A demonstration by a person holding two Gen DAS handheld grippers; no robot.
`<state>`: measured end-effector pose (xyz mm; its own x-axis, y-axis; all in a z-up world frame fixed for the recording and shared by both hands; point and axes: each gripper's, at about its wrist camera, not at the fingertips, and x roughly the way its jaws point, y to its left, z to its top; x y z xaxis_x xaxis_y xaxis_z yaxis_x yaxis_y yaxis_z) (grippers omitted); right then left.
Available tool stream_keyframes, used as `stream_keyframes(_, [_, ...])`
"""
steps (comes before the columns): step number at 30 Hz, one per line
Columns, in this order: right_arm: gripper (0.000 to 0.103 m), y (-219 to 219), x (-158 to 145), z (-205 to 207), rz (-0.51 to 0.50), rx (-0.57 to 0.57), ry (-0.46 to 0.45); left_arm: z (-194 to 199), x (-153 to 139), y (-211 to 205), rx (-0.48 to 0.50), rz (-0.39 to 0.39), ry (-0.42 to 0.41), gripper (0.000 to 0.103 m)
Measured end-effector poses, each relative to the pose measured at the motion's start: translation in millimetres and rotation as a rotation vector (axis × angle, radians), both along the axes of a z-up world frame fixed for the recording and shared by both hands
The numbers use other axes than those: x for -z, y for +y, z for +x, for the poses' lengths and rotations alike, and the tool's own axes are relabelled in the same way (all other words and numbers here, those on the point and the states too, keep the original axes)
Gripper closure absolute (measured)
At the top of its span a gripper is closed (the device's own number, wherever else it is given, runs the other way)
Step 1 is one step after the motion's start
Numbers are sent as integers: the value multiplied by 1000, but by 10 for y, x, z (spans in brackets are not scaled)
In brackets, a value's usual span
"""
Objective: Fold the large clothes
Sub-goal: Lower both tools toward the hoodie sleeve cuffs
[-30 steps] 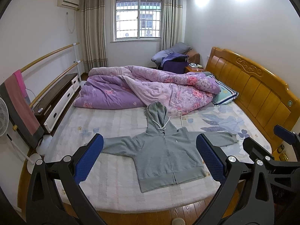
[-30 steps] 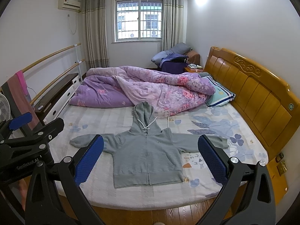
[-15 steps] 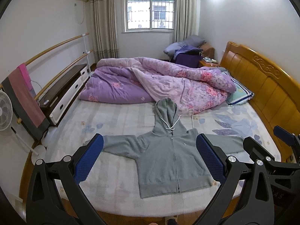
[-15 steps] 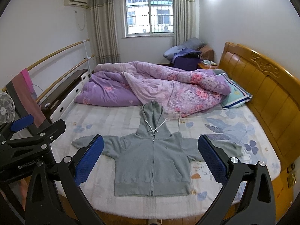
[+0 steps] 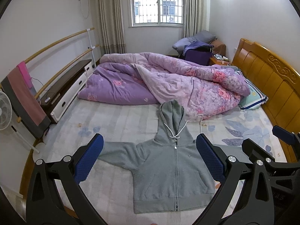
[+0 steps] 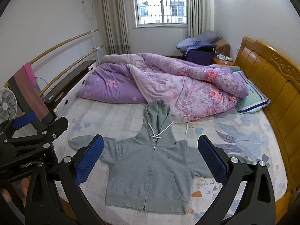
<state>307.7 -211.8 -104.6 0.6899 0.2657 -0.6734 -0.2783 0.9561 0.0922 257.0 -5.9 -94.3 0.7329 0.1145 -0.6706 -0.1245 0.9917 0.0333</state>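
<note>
A grey zip-up hoodie (image 5: 174, 170) lies flat, front up, on the near part of the bed, sleeves spread to both sides, hood pointing toward the quilt. It also shows in the right wrist view (image 6: 151, 170). My left gripper (image 5: 150, 161) is open and empty, held above the near bed edge over the hoodie. My right gripper (image 6: 151, 161) is open and empty too, at about the same height. The right gripper shows at the right edge of the left wrist view (image 5: 281, 161); the left gripper shows at the left of the right wrist view (image 6: 31, 140).
A crumpled purple floral quilt (image 5: 168, 82) fills the far half of the bed. A pillow (image 5: 253, 97) lies by the wooden headboard (image 5: 266, 75) on the right. A low cabinet (image 5: 65, 86), towel rails and a fan (image 5: 5, 110) stand left.
Both grippers have moved forward and closer to the bed, so the hoodie appears larger and nearer. The hoodie has not moved. Both grippers stay open.
</note>
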Motion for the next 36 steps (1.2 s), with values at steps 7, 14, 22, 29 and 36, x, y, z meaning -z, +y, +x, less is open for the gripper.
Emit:
stream_keyframes(7, [6, 382, 312, 389, -25, 0, 59, 406, 393, 310, 12, 2, 46, 5])
stream_keyframes(14, [6, 1038, 764, 733, -8, 49, 114, 887, 966, 1050, 76, -102, 138, 4])
stream_keyframes(22, [6, 1965, 1743, 979, -27, 127, 206, 1293, 1979, 2250, 56, -247, 300, 4])
stream_keyframes(29, [7, 2459, 2595, 1235, -58, 145, 316, 1417, 3152, 3492, -132, -307, 430, 5])
stream_keyframes(36, [14, 2615, 3373, 1402, -79, 146, 398, 1327, 4147, 4630, -401, -406, 494, 27])
